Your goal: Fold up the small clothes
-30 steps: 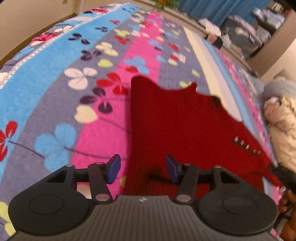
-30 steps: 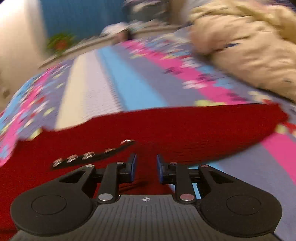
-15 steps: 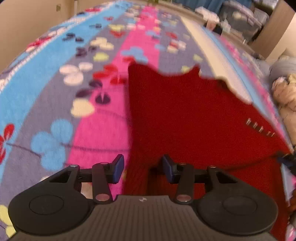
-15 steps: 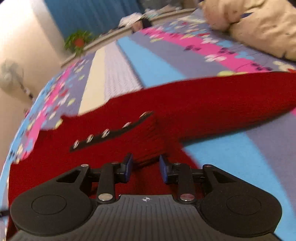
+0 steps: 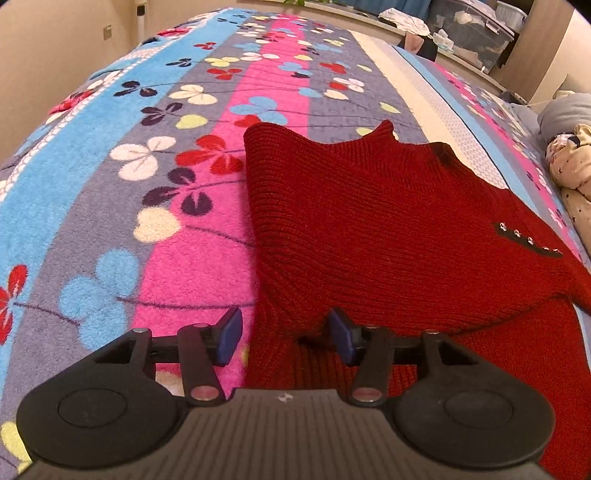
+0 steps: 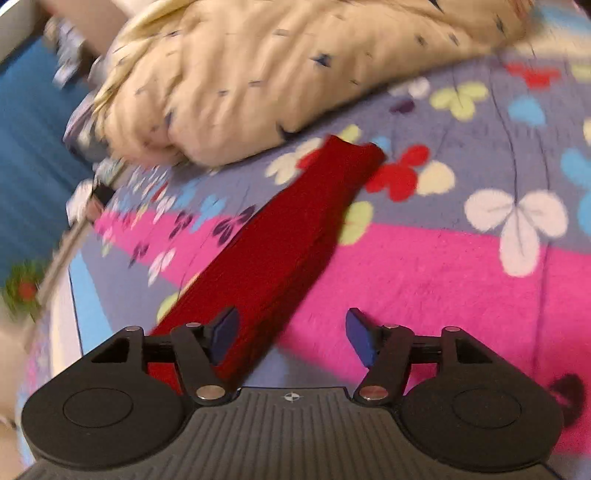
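Red ribbed-knit sweater (image 5: 388, 229) lay spread on the fleece blanket with flower print in pink, blue and grey stripes (image 5: 155, 155), its body folded over itself near the lower edge. A dark tab with a row of small shiny studs (image 5: 528, 240) sat on its right part. In the right wrist view one long red sleeve (image 6: 280, 236) stretched out flat across the blanket (image 6: 461, 280), its cuff end just beside a cream quilted bundle with small dark marks (image 6: 258, 74); that view was blurred.

Left gripper (image 5: 284, 334) was spread wide, jaws straddling the sweater's near left edge, the left blue pad over pink blanket, the right one against a knit fold; nothing pinched. Right gripper (image 6: 291, 334) likewise stood spread, its left pad at the sleeve's near end, its right pad over bare pink fleece. Clear storage bins (image 5: 476, 29) stood beyond the far side.
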Tool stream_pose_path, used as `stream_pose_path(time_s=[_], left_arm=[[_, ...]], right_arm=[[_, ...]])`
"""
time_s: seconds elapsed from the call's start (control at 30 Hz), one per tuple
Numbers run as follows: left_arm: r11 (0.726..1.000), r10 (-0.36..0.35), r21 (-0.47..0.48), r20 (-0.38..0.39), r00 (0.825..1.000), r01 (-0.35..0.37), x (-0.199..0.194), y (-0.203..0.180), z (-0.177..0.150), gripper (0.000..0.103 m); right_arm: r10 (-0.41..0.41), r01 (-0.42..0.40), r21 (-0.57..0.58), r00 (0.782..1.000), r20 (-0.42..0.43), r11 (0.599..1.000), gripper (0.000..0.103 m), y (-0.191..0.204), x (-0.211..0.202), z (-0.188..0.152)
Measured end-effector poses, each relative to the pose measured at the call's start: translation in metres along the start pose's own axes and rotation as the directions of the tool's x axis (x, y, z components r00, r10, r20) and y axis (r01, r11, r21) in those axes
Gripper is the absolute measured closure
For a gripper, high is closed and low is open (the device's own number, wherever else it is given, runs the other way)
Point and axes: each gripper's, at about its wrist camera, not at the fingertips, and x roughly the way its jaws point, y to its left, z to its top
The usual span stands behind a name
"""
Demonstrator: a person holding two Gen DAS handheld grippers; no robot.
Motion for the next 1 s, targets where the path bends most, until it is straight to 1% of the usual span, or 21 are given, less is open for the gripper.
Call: stream_pose_path(time_s=[0.07, 0.13, 0.17, 0.2, 0.23, 0.27, 0.33, 0.4, 0.43, 0.5, 0.57, 0.63, 0.67, 0.7, 0.77, 0.83, 0.87, 0.9, 0.93, 0.97, 1.0], left_arm=[[1.0, 0.005, 0.01, 0.004, 1.0, -0.005, 0.0, -0.002, 0.0, 0.045], [1.0, 0.008, 0.015, 0.006, 1.0, -0.009, 0.001, -0.002, 0.0, 0.044], [1.0, 0.009, 0.017, 0.007, 1.0, -0.009, 0.001, -0.003, -0.001, 0.044], [1.0, 0.009, 0.017, 0.007, 1.0, -0.009, 0.002, -0.003, -0.001, 0.044], [1.0, 0.009, 0.016, 0.007, 1.0, -0.009, 0.002, -0.003, -0.001, 0.044], [1.0, 0.009, 0.017, 0.007, 1.0, -0.009, 0.002, -0.003, -0.001, 0.044], [1.0, 0.01, 0.019, 0.006, 1.0, -0.01, 0.002, -0.003, 0.0, 0.044], [1.0, 0.009, 0.02, 0.004, 1.0, -0.009, 0.002, -0.003, 0.0, 0.044], [1.0, 0.008, 0.018, 0.003, 1.0, -0.008, 0.002, -0.002, 0.0, 0.044], [1.0, 0.007, 0.017, 0.001, 1.0, -0.007, 0.001, -0.002, 0.001, 0.044], [1.0, 0.005, 0.012, -0.001, 1.0, -0.005, -0.001, -0.001, 0.0, 0.044], [1.0, -0.001, 0.009, -0.007, 1.0, 0.001, -0.001, 0.0, 0.0, 0.044], [1.0, -0.004, 0.009, -0.009, 1.0, 0.004, -0.003, 0.001, 0.0, 0.044], [1.0, -0.008, 0.009, -0.011, 1.0, 0.008, -0.004, 0.002, 0.0, 0.044], [1.0, -0.013, -0.008, -0.01, 1.0, 0.013, -0.008, 0.007, 0.001, 0.044], [0.999, -0.009, -0.047, 0.003, 1.0, 0.009, -0.014, 0.015, 0.004, 0.044], [0.997, -0.001, -0.075, 0.014, 1.0, 0.002, -0.018, 0.021, 0.007, 0.044], [0.995, 0.007, -0.104, 0.024, 1.0, -0.005, -0.021, 0.028, 0.009, 0.044], [0.99, 0.014, -0.141, 0.035, 0.999, -0.009, -0.025, 0.038, 0.011, 0.044], [0.985, 0.014, -0.171, 0.042, 0.999, -0.007, -0.029, 0.046, 0.014, 0.044], [0.979, 0.012, -0.203, 0.047, 0.999, -0.002, -0.032, 0.053, 0.016, 0.044]], right_arm=[[0.016, -0.016, -0.01, 1.0, 0.007, 1.0, 0.032, 0.0, 0.012, 0.006], [0.013, -0.013, -0.033, 1.0, 0.008, 0.999, 0.032, 0.005, 0.02, 0.011], [0.002, -0.001, -0.045, 1.0, 0.013, 0.999, 0.042, 0.009, 0.025, 0.014], [-0.012, 0.013, -0.05, 1.0, 0.018, 0.999, 0.069, 0.013, 0.032, 0.022], [-0.024, 0.025, -0.047, 1.0, 0.015, 0.999, 0.081, 0.017, 0.034, 0.025], [-0.049, 0.05, -0.046, 0.999, 0.023, 0.998, 0.086, 0.022, 0.032, 0.027], [-0.078, 0.083, -0.078, 0.995, 0.067, 0.994, 0.089, 0.034, 0.026, 0.032], [-0.097, 0.124, -0.199, 0.985, 0.142, 0.972, 0.09, 0.062, 0.015, 0.03], [-0.097, 0.147, -0.272, 0.978, 0.186, 0.951, 0.09, 0.08, 0.008, 0.025], [-0.072, 0.19, -0.426, 0.958, 0.278, 0.885, 0.09, 0.122, -0.009, 0.006], [0.017, 0.196, -0.577, 0.939, 0.343, 0.793, 0.09, 0.167, -0.032, -0.024], [0.174, 0.156, -0.721, 0.916, 0.361, 0.676, 0.09, 0.213, -0.062, -0.068], [0.25, 0.124, -0.773, 0.905, 0.346, 0.622, 0.09, 0.231, -0.078, -0.09], [0.325, 0.089, -0.825, 0.891, 0.316, 0.558, 0.09, 0.247, -0.094, -0.115], [0.48, 0.0, -0.915, 0.852, 0.211, 0.403, 0.09, 0.274, -0.129, -0.176], [0.579, -0.091, -0.961, 0.811, 0.081, 0.261, 0.09, 0.284, -0.158, -0.234], [0.606, -0.14, -0.972, 0.795, 0.001, 0.186, 0.09, 0.284, -0.17, -0.264], [0.613, -0.184, -0.975, 0.787, -0.071, 0.124, 0.089, 0.281, -0.177, -0.291], [0.599, -0.224, -0.973, 0.788, -0.142, 0.064, 0.089, 0.276, -0.18, -0.317], [0.556, -0.274, -0.962, 0.797, -0.236, -0.016, 0.087, 0.27, -0.179, -0.343], [0.486, -0.335, -0.936, 0.804, -0.342, -0.104, 0.085, 0.263, -0.174, -0.366]])
